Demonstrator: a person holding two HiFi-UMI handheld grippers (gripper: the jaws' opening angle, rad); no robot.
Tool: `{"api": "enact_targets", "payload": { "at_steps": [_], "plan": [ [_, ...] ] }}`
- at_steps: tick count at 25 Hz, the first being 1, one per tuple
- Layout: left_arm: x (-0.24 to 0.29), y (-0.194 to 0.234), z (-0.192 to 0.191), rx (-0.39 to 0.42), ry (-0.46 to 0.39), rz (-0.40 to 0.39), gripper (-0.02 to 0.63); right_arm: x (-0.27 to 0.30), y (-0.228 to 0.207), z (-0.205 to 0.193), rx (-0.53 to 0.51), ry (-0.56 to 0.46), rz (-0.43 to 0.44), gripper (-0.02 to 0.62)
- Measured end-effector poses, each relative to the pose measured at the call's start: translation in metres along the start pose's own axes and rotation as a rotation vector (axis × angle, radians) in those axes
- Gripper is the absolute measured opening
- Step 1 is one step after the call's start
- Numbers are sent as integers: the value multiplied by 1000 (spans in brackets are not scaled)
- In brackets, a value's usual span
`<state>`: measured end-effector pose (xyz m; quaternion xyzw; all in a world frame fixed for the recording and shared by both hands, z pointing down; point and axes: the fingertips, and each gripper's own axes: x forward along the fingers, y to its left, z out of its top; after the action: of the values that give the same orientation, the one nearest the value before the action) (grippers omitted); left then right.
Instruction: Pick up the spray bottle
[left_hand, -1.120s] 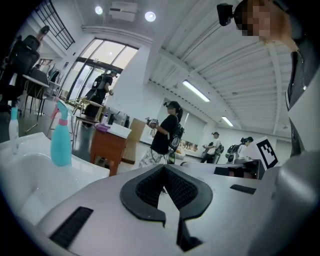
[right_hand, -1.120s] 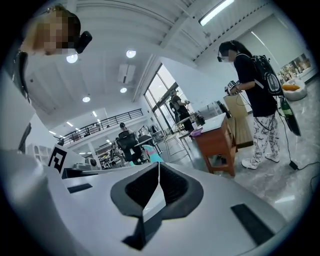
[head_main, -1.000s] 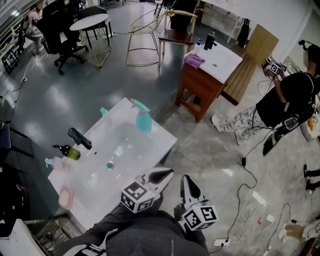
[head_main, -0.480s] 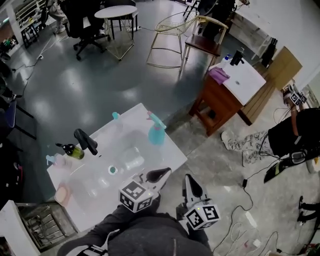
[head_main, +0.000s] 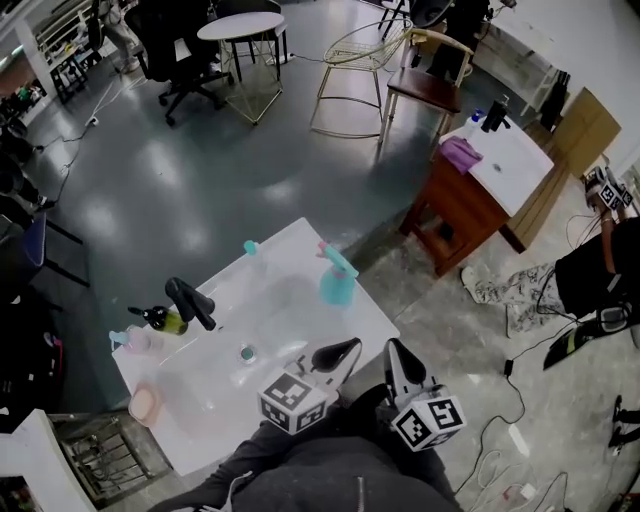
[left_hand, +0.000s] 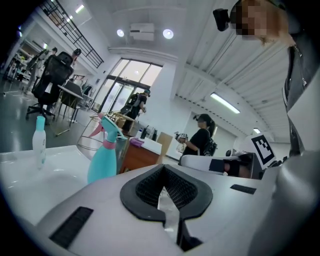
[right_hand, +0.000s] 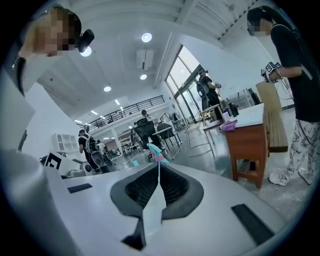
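Spray bottle (head_main: 337, 280) (teal body, pink trigger head) stands upright on the white sink counter (head_main: 375, 318), at its far right side and close to the edge that faces the grey floor. In the left gripper view the spray bottle (left_hand: 102, 160) shows left of the jaws, and in the right gripper view only its head (right_hand: 156, 152) rises just above the jaw tips. Any print on it is too small for me to read. The only clear pattern I can make out is the black-and-white squares on the cubes (head_main: 298, 400), one cube on each gripper.

I count four bottles on the counter: the spray bottle, a small clear bottle with teal cap (head_main: 250, 250) near the far edge, a dark bottle (head_main: 165, 320) and a pink pump bottle (head_main: 130, 340) at the left end. There is also one dark faucet (head_main: 190, 300), one drain (head_main: 246, 352) and one pink dish (head_main: 145, 403).

The left gripper (head_main: 342, 352) and the right gripper (head_main: 395, 352) are side by side at the near edge of the counter, well apart from the bottle, with the right part of the basin between. Both tongs are pressed together with nothing between them (the left (left_hand: 162, 187) and the right (right_hand: 159, 180) look the same). Beyond the counter's right edge the floor is open up to a wooden cabinet (head_main: 455, 205).
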<state>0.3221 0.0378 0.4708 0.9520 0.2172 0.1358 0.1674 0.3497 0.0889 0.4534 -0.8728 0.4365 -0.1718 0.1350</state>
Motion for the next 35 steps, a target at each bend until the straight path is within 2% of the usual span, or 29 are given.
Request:
{"api": "enact_targets", "payload": {
  "at_steps": [4,15,21,23,25,28,35],
  "plan": [
    [-12,14,0,5,-5,56,8,18,9,3,-21,12,43,14],
    [-23,52,9,-64,-62,231,8,58,17,10,-119,94,194,14],
    [-23,72,20,-111,-116,367,8,90,18,24,-194,129,303,21],
    [-22,76,24,-118,-136,414,8,100,18,25,-244,146,347,46],
    [-23,81,29,-117,-154,468,8,111,19,24,-268,169,387,135],
    [-28,86,34,-141,-189,551,8,126,19,26,-284,192,431,187],
    [-37,89,28,-199,-230,722,8,156,28,23,-345,203,570,202]
  ]
}}
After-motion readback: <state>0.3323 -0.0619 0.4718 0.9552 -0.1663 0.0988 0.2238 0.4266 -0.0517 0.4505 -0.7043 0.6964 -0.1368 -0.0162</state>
